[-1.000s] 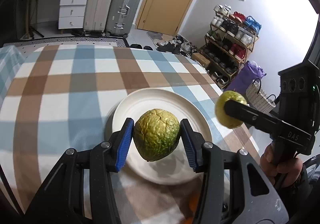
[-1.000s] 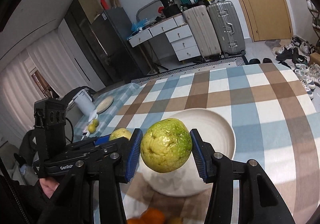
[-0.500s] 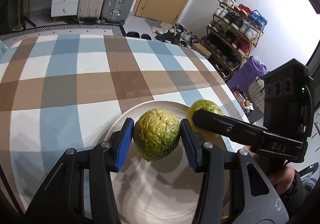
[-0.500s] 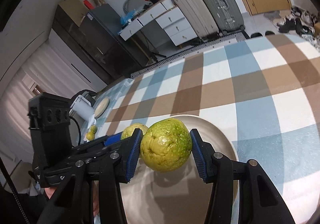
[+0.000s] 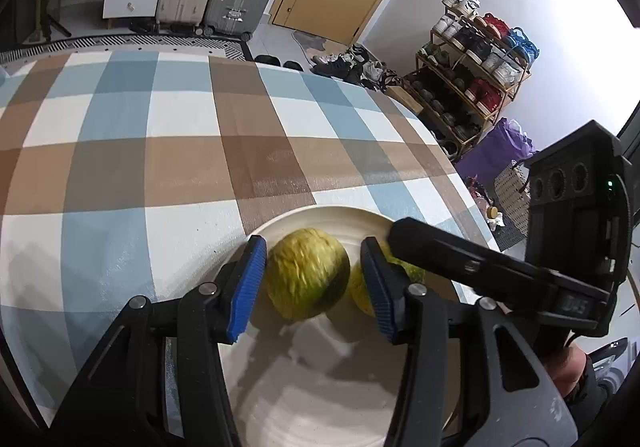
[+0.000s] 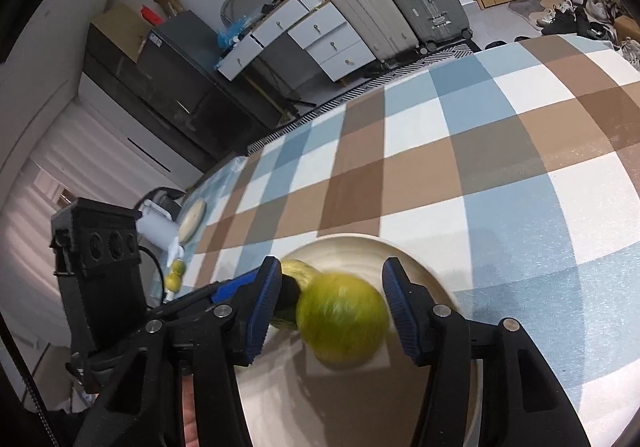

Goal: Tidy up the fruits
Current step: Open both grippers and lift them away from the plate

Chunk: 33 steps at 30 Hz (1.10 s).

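A wrinkled green-yellow fruit [image 5: 306,279] lies blurred on the white plate [image 5: 320,217], between the blue pads of my left gripper [image 5: 314,289], which stands open with gaps on both sides. A smoother yellow-green fruit [image 6: 342,317] lies blurred on the same plate [image 6: 352,247], between the pads of my right gripper [image 6: 330,305], also open. Each fruit shows partly in the other view: the smooth one [image 5: 360,287] behind the left gripper's right finger, the wrinkled one [image 6: 294,271] behind the right gripper's left finger. Both grippers sit side by side low over the plate.
The plate sits near the front right of a table with a blue, brown and white check cloth [image 5: 160,135]. Two small yellow fruits [image 6: 176,275], a white appliance [image 6: 158,229] and a round pale dish [image 6: 192,219] sit at the table's far left end.
Both grippers came down over the plate and opened. Each fruit left its pads and now lies blurred on the plate.
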Available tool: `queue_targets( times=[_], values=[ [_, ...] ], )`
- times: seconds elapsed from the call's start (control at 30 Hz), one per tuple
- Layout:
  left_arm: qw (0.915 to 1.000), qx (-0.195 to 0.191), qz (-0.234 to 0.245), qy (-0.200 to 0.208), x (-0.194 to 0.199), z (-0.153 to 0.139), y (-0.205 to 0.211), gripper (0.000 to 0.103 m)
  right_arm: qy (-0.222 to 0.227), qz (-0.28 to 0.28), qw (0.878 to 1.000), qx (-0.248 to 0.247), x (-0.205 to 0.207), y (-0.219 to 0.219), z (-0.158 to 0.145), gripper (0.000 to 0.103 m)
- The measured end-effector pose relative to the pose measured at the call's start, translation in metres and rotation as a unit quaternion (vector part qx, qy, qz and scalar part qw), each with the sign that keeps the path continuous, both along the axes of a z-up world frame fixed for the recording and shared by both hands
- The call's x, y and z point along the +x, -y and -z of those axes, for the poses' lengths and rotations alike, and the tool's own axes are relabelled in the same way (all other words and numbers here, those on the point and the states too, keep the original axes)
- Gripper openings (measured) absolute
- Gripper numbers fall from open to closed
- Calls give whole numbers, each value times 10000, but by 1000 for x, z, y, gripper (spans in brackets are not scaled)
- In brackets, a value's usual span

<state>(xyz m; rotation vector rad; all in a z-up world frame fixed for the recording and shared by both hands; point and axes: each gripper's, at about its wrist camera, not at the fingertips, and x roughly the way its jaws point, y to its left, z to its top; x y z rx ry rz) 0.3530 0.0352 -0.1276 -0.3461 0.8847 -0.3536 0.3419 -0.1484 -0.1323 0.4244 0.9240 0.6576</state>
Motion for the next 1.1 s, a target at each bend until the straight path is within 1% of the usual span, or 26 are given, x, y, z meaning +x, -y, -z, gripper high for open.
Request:
queue_targets(
  times=[0.07,0.1,0.13,0.17,0.2,0.33,0.37,0.43,0.53,0.63,0.67,0.73,0.93,1.1],
  values=[
    [10000,43,14,56,-2,-3,1,67,116,39,9999,48,-4,3,-5,73],
    [10000,62,11,77,-4,-4,1,71,145,36,9999,87,-5,4,-6,73],
    [9999,101,-16,104,-7,-7,2,78,158,78,9998,98,-6,7,-8,74],
    [9998,116,-33,136,-9,-9,2,80,170,128,9997,108,-6,9,-8,78],
    [9998,126,-47,162,-11,-12,2,80,193,172,9996,135,-8,13,-10,85],
    [9991,230,-129,336,-29,-30,1,82,383,319,9987,118,-23,27,-24,93],
    [9987,285,-162,395,-36,-35,1,83,443,352,9984,63,-28,30,-28,97],
    [9980,329,-221,496,-51,-46,1,85,619,407,9973,20,-43,37,-38,99],
    [9968,396,-284,628,-75,-63,1,88,830,468,9954,119,-67,47,-54,102],
    [9934,617,-412,870,-104,-82,3,94,1078,526,9927,160,-94,55,-70,103],
    [9921,681,-459,953,-114,-87,4,102,1175,546,9915,100,-104,56,-75,103],
    [9885,797,-563,1157,-138,-100,6,102,1391,567,9886,-29,-125,57,-85,103],
    [9821,1082,-611,1419,-198,-129,19,102,1869,644,9798,-316,-183,58,-104,103],
    [9744,1400,-656,1630,-242,-142,32,102,1976,753,9762,-480,-223,60,-110,103]
  ],
)
